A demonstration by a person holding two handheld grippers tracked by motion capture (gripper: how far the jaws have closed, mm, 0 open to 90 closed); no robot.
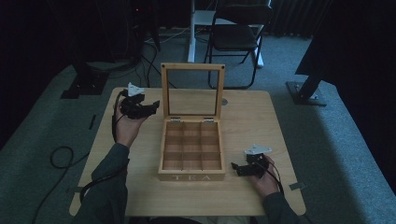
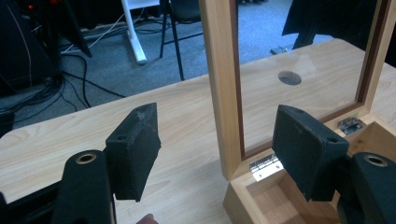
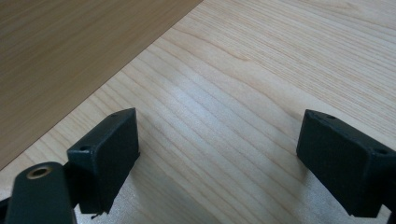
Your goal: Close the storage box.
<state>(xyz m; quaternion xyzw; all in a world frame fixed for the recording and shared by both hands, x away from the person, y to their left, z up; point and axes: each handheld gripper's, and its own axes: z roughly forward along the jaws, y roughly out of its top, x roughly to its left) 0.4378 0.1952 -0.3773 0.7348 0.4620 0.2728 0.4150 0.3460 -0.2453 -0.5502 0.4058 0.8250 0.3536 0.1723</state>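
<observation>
A wooden tea box (image 1: 192, 148) marked TEA sits mid-table (image 1: 261, 116), its glass-paned lid (image 1: 192, 91) standing upright on two hinges. The left gripper (image 1: 154, 105) hovers just beside the lid's left frame post (image 2: 224, 84), jaws wide apart with the post between them, untouched. The right gripper (image 1: 236, 168) rests low on the table right of the box, jaws spread, nothing between them

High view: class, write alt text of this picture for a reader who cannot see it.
A wooden tea box sits mid-table with its glass lid standing upright and its compartments empty. The left gripper, open, is beside the lid's left edge; the right gripper, open, rests right of the box.
</observation>
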